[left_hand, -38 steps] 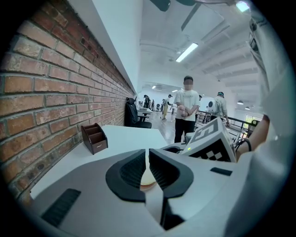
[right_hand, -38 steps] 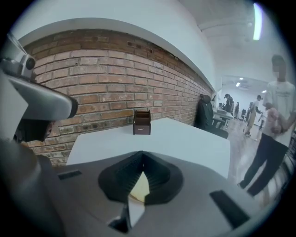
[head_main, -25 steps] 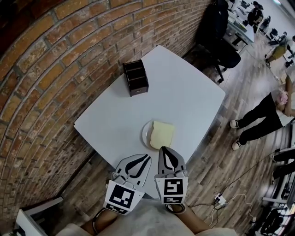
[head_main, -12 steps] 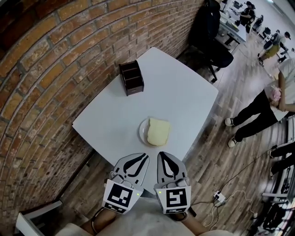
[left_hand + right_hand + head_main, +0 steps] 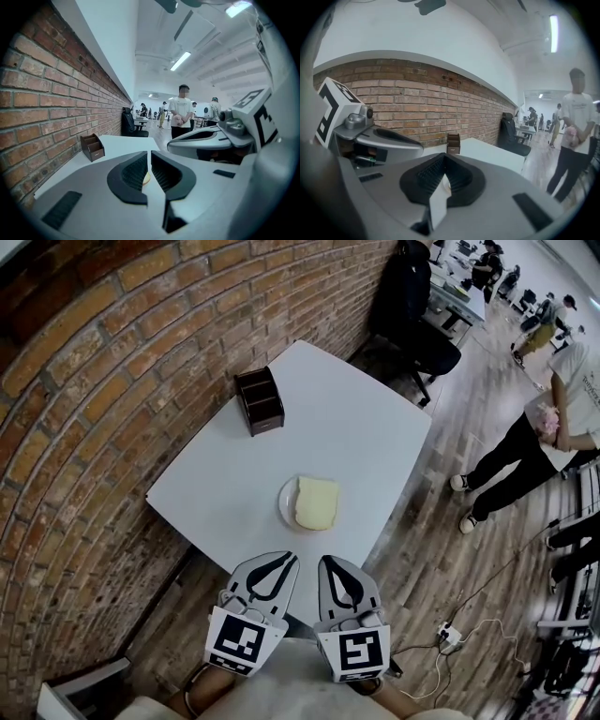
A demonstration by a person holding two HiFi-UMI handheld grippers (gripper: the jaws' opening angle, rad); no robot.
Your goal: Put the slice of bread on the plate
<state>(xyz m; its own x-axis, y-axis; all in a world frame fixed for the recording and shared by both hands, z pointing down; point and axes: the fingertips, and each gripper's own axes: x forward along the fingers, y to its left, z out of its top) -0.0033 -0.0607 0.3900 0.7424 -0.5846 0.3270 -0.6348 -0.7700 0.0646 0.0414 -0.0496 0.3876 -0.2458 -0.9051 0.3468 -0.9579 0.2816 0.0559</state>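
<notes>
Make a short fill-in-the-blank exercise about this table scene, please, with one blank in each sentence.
1. The slice of bread lies on a round white ____.
2. The dark box stands on the table, on the side next to the ____ wall.
3. The left gripper and the right gripper are shut and hold ____.

Missing words: plate; brick; nothing.

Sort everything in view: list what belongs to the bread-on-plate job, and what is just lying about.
Belongs to the job:
- slice of bread, already lying on the plate
- plate

Just lying about:
- dark wooden organizer near the brick wall
- office chair
- power strip on the floor
</notes>
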